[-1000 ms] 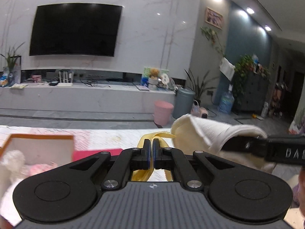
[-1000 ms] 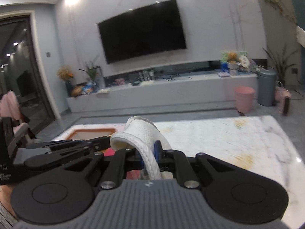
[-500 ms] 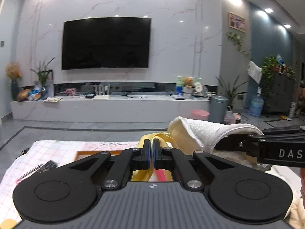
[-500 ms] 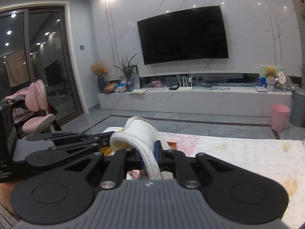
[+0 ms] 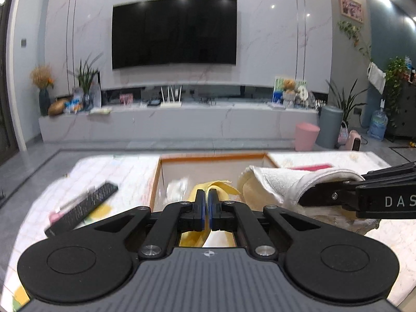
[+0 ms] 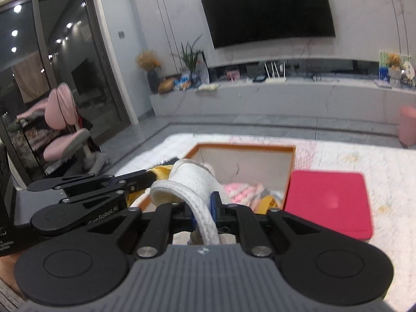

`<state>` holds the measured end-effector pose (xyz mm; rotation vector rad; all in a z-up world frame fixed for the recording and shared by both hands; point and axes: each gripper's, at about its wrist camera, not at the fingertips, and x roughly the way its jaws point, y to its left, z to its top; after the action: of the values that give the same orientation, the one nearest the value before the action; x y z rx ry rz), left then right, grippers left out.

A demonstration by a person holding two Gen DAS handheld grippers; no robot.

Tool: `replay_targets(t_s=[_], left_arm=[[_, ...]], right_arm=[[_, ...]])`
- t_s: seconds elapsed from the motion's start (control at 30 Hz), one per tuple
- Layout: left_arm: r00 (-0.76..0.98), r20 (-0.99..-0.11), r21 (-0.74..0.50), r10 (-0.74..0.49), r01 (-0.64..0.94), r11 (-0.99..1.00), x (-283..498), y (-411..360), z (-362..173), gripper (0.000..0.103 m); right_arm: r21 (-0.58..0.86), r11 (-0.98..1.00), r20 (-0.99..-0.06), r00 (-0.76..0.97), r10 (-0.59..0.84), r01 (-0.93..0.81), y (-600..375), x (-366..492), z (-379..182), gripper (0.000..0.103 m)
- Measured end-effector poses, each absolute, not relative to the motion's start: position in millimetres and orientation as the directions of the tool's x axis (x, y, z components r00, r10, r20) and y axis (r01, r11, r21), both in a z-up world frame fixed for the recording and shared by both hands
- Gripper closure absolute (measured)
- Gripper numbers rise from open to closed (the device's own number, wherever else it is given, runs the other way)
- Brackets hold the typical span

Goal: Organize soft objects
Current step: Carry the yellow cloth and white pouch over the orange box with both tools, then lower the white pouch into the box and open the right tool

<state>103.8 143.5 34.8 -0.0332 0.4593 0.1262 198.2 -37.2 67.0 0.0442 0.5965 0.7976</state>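
**White towel heading for the box**

Left wrist view: my left gripper [image 5: 206, 209] is clamped on the yellow cloth edge [image 5: 215, 186], the orange-rimmed box [image 5: 212, 157] just ahead.

Right wrist view: my right gripper [image 6: 204, 212] pinches the towel [image 6: 193, 184] over the box's near corner. I judge this the carry; next, lower together, then release inside.

Each wrist camera sits just behind its own tool, looking forward and slightly down; both views share the orange-rimmed box [image 5: 211, 157] [image 6: 244, 146] ahead and the television [image 5: 174, 32] [image 6: 267, 10] wall beyond.
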Motion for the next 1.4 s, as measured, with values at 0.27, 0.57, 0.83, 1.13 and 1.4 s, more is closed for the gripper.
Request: replay_targets(t_s=[0.27, 0.57, 0.83, 1.13, 1.4], left_arm=[[0.788, -0.609, -0.072, 0.090, -0.168, 0.983, 116, 172, 7, 0.101], [0.838, -0.542, -0.229, 0.055, -0.211, 0.950, 98, 211, 27, 0.101], [0.847, -0.529, -0.276, 0.052, -0.230, 0.933, 94, 226, 29, 0.101], [0.847, -0.530, -0.286, 0.035, -0.217, 0.933, 99, 223, 32, 0.101], [0.843, -0.536, -0.266, 0.043, -0.217, 0.939, 103, 221, 31, 0.101]], right_arm=[[0.178, 0.757, -0.532, 0.586, 0.612, -0.629, -10, 218, 41, 0.095], [0.059, 0.788, -0.472, 0.678, 0.563, -0.613, 19, 261, 56, 0.103], [-0.034, 0.777, -0.493, 0.687, 0.534, -0.628, 56, 296, 68, 0.103], [0.096, 0.735, -0.589, 0.557, 0.585, -0.671, 70, 329, 58, 0.103], [-0.009, 0.728, -0.747, 0.489, 0.451, -0.686, 93, 346, -1, 0.103]])
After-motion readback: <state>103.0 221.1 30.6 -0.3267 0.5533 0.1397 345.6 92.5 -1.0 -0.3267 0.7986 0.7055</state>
